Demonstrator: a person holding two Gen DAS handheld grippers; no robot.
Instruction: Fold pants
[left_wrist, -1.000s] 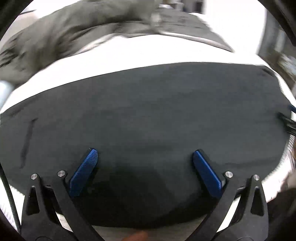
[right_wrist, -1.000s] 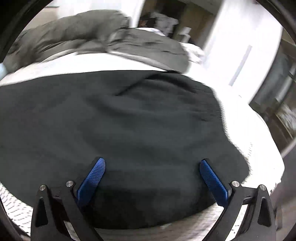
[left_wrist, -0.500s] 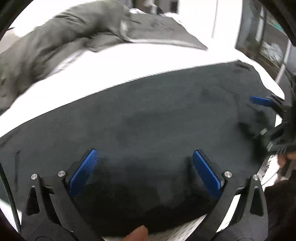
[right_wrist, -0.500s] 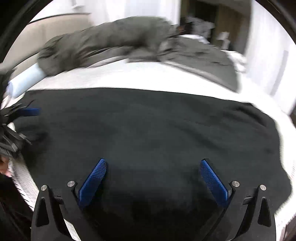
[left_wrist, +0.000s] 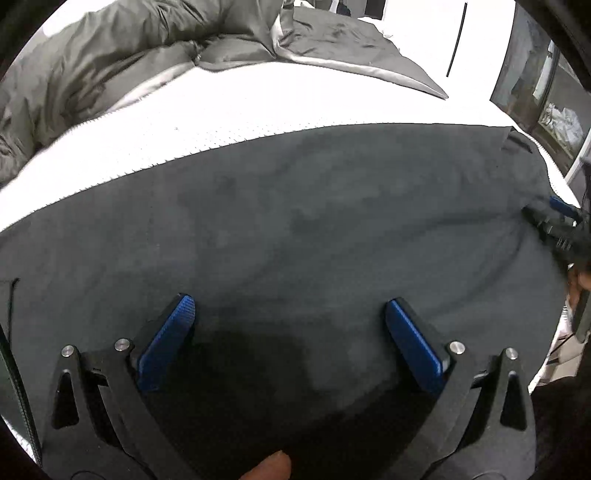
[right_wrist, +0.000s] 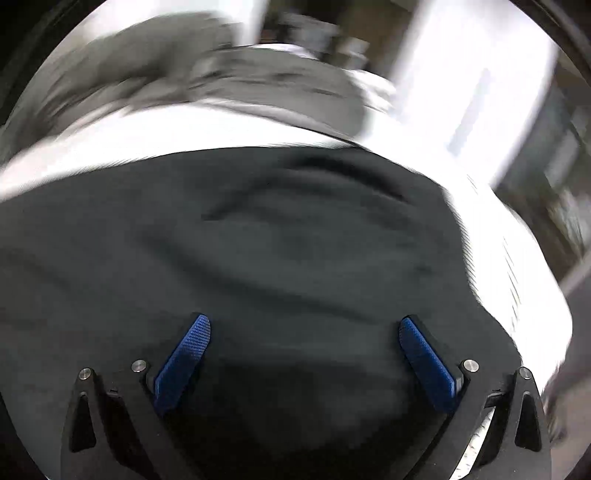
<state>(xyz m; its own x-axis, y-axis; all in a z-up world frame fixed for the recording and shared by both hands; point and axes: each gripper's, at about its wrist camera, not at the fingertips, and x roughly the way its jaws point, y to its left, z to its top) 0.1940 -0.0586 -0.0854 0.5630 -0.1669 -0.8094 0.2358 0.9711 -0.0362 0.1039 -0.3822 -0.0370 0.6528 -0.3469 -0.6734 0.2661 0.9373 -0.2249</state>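
Black pants (left_wrist: 314, 221) lie spread flat on the white bed (left_wrist: 229, 110), far edge straight across, right end near the bed's edge. Left tongs (left_wrist: 290, 314) spread wide, nothing between the pads, low over the near edge of the pants. Right tongs (right_wrist: 304, 326) also spread and unloaded – view blurred – over wrinkled cloth. Grey duvet (left_wrist: 110, 55) heaped beyond; bare white strip between it and the pants
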